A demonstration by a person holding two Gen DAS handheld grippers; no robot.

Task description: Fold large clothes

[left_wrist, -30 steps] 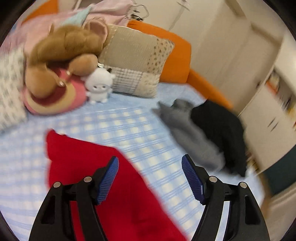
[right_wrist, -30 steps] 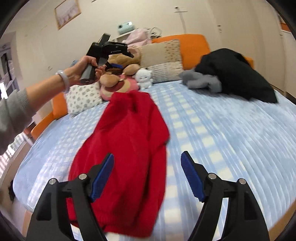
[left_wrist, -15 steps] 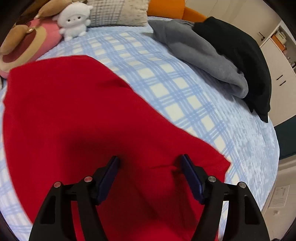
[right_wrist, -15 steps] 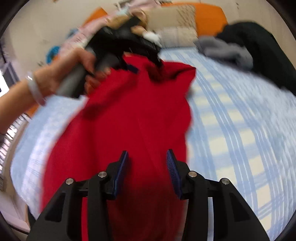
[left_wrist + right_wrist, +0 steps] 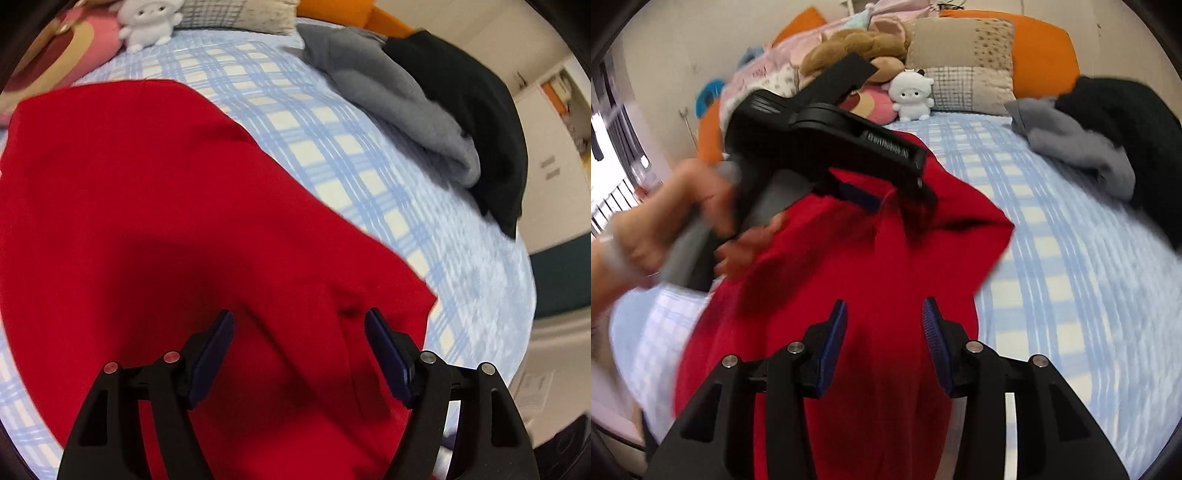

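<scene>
I've dropped left gripper (image 5: 299,332) onto red sweater (image 5: 166,221), jaws spread | right gripper (image 5: 884,325) narrowed, pinching nothing | grasp next.

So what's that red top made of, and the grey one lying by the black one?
Red top: looks like a soft, matte knit or fleece; it drapes in smooth folds with no sheen, but blur hides the weave. Grey top: probably thick fleece or sweatshirt cotton, judging by its fuzzy, dull surface and bulky rolled edge.
</scene>
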